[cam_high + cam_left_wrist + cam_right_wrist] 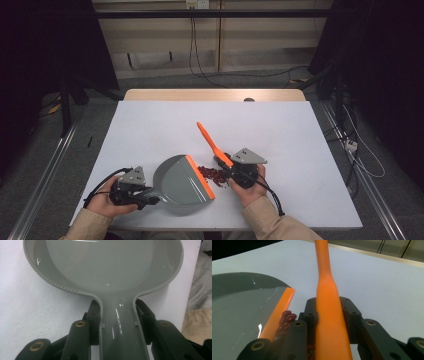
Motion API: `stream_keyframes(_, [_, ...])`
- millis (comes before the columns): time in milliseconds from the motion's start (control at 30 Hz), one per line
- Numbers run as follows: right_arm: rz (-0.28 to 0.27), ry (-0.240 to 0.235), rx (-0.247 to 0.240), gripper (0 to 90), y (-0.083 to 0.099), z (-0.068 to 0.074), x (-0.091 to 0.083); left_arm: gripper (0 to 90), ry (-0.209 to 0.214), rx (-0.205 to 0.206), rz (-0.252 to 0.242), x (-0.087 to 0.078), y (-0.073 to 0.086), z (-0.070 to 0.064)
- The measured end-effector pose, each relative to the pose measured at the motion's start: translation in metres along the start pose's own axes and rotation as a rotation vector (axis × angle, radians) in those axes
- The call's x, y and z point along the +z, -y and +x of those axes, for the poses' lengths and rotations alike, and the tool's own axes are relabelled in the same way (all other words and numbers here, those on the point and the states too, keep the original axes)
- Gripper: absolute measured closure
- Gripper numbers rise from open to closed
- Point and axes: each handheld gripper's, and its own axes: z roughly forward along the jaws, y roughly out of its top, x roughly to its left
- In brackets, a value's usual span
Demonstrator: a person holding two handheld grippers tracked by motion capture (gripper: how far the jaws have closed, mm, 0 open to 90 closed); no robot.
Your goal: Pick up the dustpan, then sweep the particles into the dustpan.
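On the white table (pixel 150 125), left gripper (pixel 131 192) pinches the grey dustpan (pixel 181 184) handle, right gripper (pixel 240 172) pinches the orange brush (pixel 212 144) handle, red bits (pixel 214 175) against the pan's orange lip; no legible writing.

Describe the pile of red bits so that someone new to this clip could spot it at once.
Start from the white table and find the grey dustpan near its front edge. Along the dustpan's orange lip, on the side toward the right tool, lies the pile of red bits. It is the one dark red, loose, crumbly heap; everything beside it is smooth grey or orange plastic.
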Motion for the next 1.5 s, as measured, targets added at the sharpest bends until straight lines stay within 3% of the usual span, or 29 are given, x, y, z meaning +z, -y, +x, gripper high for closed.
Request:
stream_keyframes(700, [-0.026,0.009,0.052,69.3,0.001,0.014,0.007,63.7,0.022,-0.006,0.006,0.006,-0.005,-0.002])
stream_keyframes(867, [-0.026,-0.012,0.07,68.8,0.002,0.021,0.011,63.7,0.012,-0.009,0.018,0.009,-0.007,-0.003])
stream_keyframes(1067, [-0.037,-0.025,0.097,68.6,0.002,0.027,0.015,63.7,0.037,-0.016,0.017,0.013,-0.011,-0.003])
stream_keyframes(1100, [-0.038,-0.029,0.102,68.6,0.002,0.027,0.016,63.7,0.015,-0.016,0.026,0.013,-0.011,-0.004])
stream_keyframes(1500, [-0.059,-0.066,0.142,68.6,0.003,0.034,0.02,63.7,0.03,-0.023,0.015,0.018,-0.011,-0.003])
